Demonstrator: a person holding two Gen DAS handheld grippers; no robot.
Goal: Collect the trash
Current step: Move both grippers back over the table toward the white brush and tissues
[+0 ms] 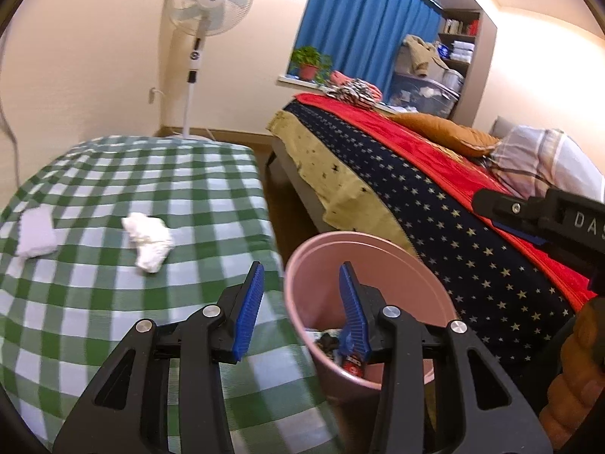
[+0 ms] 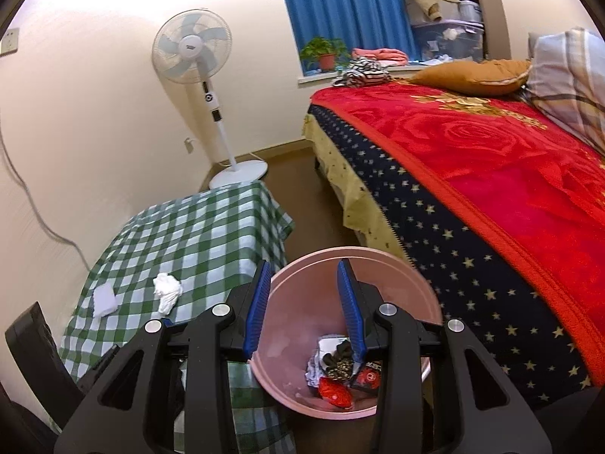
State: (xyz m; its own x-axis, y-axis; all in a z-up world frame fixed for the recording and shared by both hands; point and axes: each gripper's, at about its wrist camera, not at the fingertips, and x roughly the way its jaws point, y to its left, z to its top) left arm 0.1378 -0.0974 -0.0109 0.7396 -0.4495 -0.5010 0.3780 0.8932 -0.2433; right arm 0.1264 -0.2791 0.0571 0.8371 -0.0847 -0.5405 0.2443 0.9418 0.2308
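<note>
While both grippers hung empty and parted, the left gripper sat nearer the crumpled tissue, up-left on the checked cloth, than the right gripper over the pink bin

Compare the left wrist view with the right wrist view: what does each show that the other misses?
Left wrist only: the right gripper and the hand holding it.
Right wrist only: the red wrapper in the round pink plastic bin, and the fan's base.
Both: the crumpled white tissue, flat white paper, green checked tablecloth, red blanket.
</note>
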